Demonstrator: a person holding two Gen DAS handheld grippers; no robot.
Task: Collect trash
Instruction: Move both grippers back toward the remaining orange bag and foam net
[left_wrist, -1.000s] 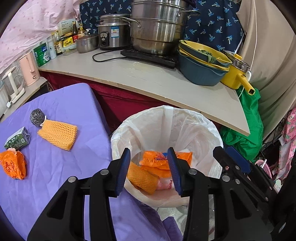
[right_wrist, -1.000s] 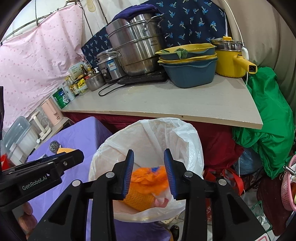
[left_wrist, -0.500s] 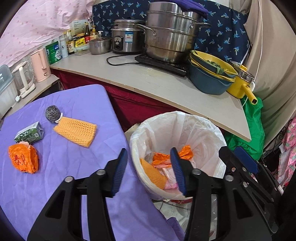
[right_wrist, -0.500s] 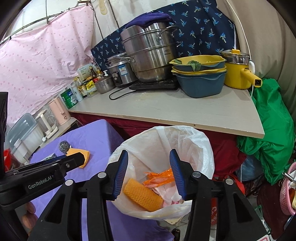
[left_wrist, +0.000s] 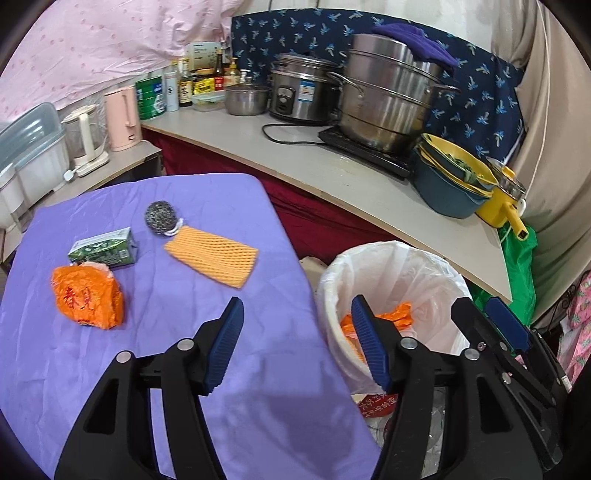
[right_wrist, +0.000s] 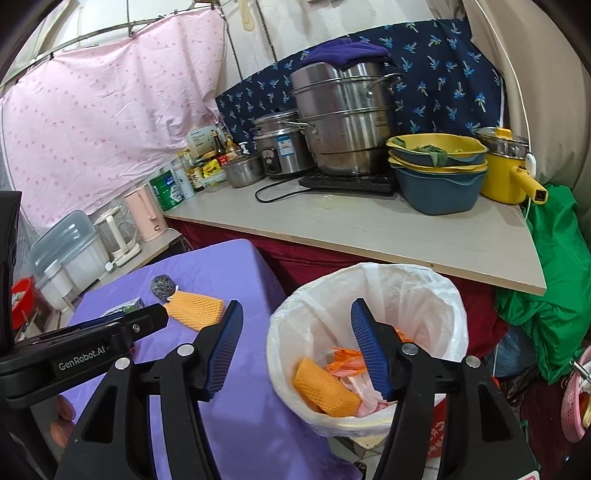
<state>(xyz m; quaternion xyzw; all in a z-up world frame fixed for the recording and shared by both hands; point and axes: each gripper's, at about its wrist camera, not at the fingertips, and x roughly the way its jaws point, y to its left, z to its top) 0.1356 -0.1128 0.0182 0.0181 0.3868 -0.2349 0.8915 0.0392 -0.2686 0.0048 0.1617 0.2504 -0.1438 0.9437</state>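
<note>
A: Where's the trash?

B: An orange wrapper (left_wrist: 86, 301), green carton (left_wrist: 103, 251), steel scrubber (left_wrist: 160, 218) and orange foam net (left_wrist: 214, 254) lie left of centre on my purple worktop (left_wrist: 221, 206). The lined bin (right_wrist: 369, 332), lower right, holds more.

A: And the jaws?

B: My left gripper (left_wrist: 297, 343) and right gripper (right_wrist: 295, 345) are both opening, nothing between them.

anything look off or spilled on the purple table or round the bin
Nothing spilled. The orange wrapper, green carton, foam net and steel scourer lie loose on the table; the bin liner sits neatly.
</note>
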